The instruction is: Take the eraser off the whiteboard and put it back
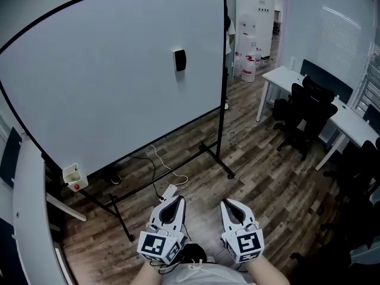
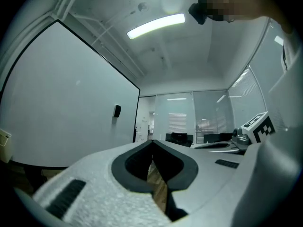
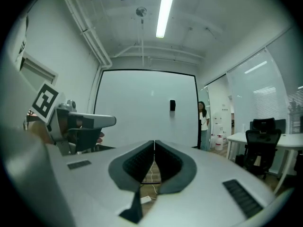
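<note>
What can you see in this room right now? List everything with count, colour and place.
whiteboard: one, white with a black frame, left, on a black stand
eraser: one, black, stuck on the whiteboard's right part
box: one, white, at the whiteboard's lower left corner
cable: one, white, on the floor below the whiteboard
desks: at least two, white, right side
chairs: several, black, at the desks
person: one, white top, beyond the whiteboard's right edge
floor: brown wood planks
left gripper: white, shut, empty, bottom centre
right gripper: white, shut, empty, beside it
</note>
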The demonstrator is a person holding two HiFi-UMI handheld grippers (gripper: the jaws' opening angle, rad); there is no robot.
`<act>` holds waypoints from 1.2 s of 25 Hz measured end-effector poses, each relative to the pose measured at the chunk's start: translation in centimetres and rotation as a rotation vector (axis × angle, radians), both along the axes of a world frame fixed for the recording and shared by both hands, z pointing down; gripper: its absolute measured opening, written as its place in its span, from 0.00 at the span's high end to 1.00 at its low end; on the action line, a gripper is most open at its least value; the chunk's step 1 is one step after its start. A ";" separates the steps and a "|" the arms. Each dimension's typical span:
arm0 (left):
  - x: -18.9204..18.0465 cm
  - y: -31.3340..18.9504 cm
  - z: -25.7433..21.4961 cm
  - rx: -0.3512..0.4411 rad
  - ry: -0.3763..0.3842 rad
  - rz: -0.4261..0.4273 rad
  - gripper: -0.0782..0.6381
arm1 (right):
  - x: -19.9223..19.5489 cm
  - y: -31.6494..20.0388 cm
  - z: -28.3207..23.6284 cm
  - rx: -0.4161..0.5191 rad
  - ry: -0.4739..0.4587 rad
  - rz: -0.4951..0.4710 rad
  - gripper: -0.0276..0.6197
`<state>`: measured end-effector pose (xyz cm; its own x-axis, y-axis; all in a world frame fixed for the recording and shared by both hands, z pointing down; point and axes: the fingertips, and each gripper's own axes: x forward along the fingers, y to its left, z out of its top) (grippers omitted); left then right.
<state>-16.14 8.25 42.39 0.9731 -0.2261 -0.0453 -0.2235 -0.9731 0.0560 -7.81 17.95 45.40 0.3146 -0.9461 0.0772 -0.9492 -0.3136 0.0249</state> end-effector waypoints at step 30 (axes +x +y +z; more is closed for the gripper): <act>28.0 -31.1 -3.4 0.059 0.064 -0.100 0.87 | 28.9 -32.3 -3.3 0.019 0.069 -0.059 0.91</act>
<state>11.89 -22.82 38.97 0.9406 -0.3166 -0.1225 -0.3170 -0.9483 0.0165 21.08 -14.32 42.12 0.2624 -0.9642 0.0388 -0.9623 -0.2585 0.0851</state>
